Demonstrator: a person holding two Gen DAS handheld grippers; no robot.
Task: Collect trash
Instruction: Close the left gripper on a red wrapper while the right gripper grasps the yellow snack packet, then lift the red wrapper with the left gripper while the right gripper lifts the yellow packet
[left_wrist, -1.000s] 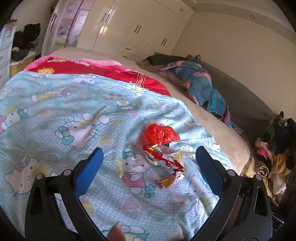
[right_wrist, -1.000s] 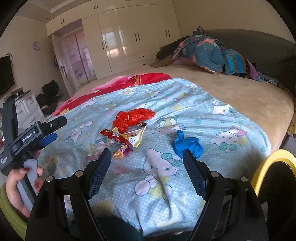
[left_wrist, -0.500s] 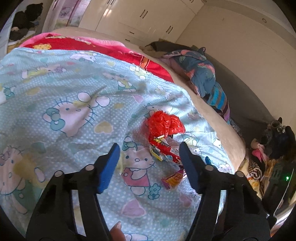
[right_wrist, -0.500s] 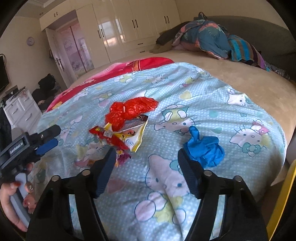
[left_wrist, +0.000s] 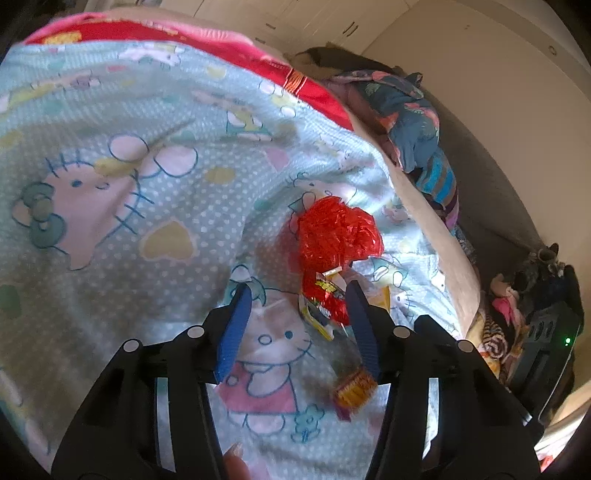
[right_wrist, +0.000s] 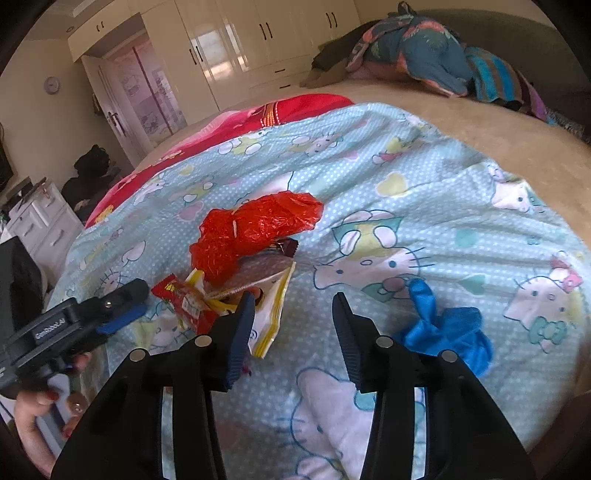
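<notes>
Both tools hang over the bed, each pointing down at the litter on the light blue cartoon-cat blanket (right_wrist: 424, 173). The left tool (left_wrist: 299, 295) has just been closing to a half-narrow gap; its right finger (left_wrist: 364, 328) stands at the edge of the snack wrappers (left_wrist: 325, 299), but nothing is pinched and only blanket shows between the fingers. The right tool (right_wrist: 293, 306) has likewise been closing to about half width, empty, with its left finger (right_wrist: 240, 332) in front of the white and yellow snack bag (right_wrist: 271, 314). A crumpled red plastic bag (right_wrist: 255, 229) lies just behind the wrappers, touching them; whether anything is in it I cannot tell. One small yellow and red wrapper (left_wrist: 354, 387) lies apart, nearer the blanket's edge. A blue glove (right_wrist: 447, 328) sits just to the right of the right tool, apart from the heap. A hand (right_wrist: 37, 410) grips the left tool's handle.
</notes>
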